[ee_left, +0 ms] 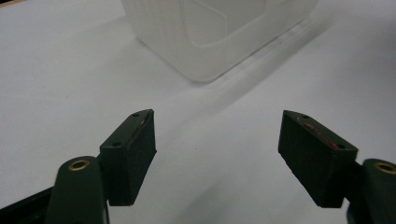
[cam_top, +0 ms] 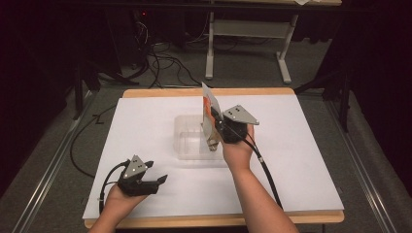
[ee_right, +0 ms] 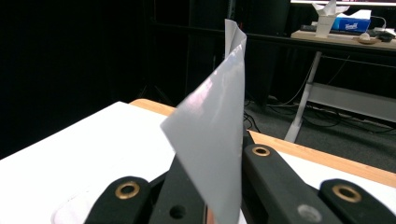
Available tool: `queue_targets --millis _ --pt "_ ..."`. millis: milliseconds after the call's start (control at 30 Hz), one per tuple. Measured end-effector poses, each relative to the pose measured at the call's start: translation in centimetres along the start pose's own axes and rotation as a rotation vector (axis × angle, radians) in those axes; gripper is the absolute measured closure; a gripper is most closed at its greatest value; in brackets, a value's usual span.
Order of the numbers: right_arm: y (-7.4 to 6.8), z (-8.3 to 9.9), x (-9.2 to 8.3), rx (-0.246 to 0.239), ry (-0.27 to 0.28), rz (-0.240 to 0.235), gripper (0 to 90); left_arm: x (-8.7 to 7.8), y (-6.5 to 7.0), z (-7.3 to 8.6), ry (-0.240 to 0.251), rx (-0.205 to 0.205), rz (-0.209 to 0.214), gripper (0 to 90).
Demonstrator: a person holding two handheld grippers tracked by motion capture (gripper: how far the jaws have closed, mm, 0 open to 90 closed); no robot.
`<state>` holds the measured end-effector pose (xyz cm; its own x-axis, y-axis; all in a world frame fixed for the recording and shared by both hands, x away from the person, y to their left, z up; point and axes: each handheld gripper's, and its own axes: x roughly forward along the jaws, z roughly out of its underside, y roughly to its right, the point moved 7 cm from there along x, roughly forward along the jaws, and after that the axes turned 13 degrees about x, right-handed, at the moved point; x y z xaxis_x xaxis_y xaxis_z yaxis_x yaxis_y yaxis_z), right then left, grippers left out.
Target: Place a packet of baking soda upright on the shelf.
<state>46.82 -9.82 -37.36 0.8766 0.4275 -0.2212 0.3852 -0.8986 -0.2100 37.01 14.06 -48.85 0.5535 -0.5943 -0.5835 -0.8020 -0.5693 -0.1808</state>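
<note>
Right hand-held gripper (cam_top: 217, 125) clenched on a flat packet (cam_top: 210, 115), held upright over the clear plastic container (cam_top: 189, 138) mid-table (cam_top: 145, 121). High view shows the packet's orange print; right gripper view shows its plain silver side (ee_right: 215, 140) rising between the jaws. Left hand-held gripper (cam_top: 156, 175) released, low near front left; its view shows the container (ee_left: 210, 32) close ahead, nothing between

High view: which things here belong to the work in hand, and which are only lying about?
In the work:
- right gripper, shut on the flat packet
- clear plastic container below it
- left gripper, open, waiting

Only lying about:
- cables on the floor
- tissue box on the far desk
</note>
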Motion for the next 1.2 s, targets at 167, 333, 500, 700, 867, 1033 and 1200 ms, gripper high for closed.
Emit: queue_targets --millis 167,333,500,700,867,1033,1200 --pt "0.1 0.2 0.3 -0.018 -0.001 0.006 90.0 0.0 0.0 0.0 -0.001 0.000 0.000 28.0" --pt "0.1 0.6 0.8 -0.024 -0.014 0.010 90.0 0.0 0.0 0.0 -0.002 0.001 0.000 28.0" --pt "-0.3 0.9 1.0 -0.026 -0.020 -0.001 90.0 0.0 0.0 0.0 -0.004 0.000 0.000 28.0" --pt "-0.6 1.7 1.1 -0.035 -0.030 -0.010 90.0 0.0 0.0 0.0 -0.001 0.001 -0.001 28.0" --pt "-0.8 2.2 1.1 -0.034 -0.038 -0.016 90.0 0.0 0.0 0.0 0.000 -0.001 -0.001 28.1" --pt "-0.7 2.4 1.2 -0.032 -0.040 -0.017 90.0 0.0 0.0 0.0 -0.001 -0.001 0.000 28.1" --pt "-0.6 2.6 1.2 -0.022 -0.048 -0.010 90.0 0.0 0.0 0.0 0.000 -0.001 0.001 28.1"
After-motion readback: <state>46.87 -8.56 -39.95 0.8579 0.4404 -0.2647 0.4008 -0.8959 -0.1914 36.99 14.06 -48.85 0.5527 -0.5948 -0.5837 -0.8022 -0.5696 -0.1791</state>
